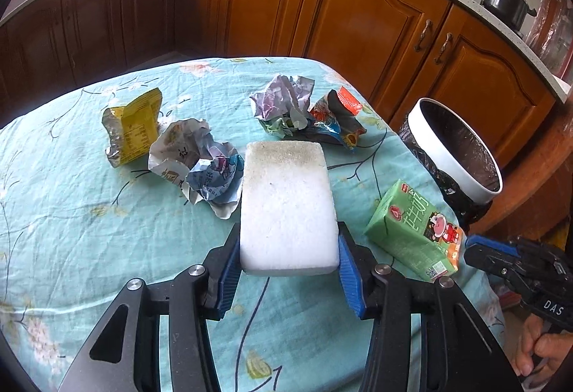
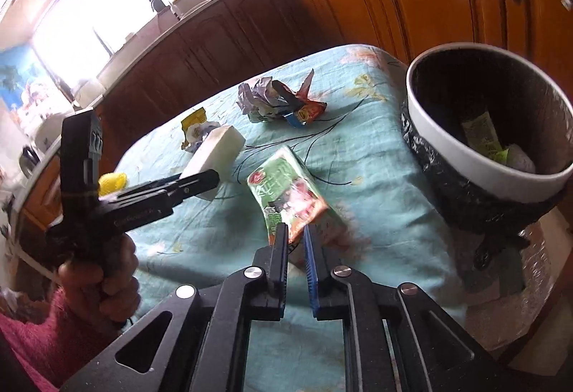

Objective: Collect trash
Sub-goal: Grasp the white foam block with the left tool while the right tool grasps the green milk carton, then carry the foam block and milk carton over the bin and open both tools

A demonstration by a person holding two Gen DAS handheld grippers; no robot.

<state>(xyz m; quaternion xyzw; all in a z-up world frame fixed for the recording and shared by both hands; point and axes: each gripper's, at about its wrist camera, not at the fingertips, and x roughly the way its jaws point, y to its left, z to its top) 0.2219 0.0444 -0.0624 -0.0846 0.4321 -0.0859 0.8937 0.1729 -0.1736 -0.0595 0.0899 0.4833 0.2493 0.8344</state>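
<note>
Holding trash already, bin; sponge and carton in clenched fingers.

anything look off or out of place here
The white foam block clamped in the left tongs is the odd one: a clean, intact block among crumpled wrappers. The green juice carton, pinched at one end by the right tongs, lies tilted near the table's edge. Nothing looks spilled.
</note>
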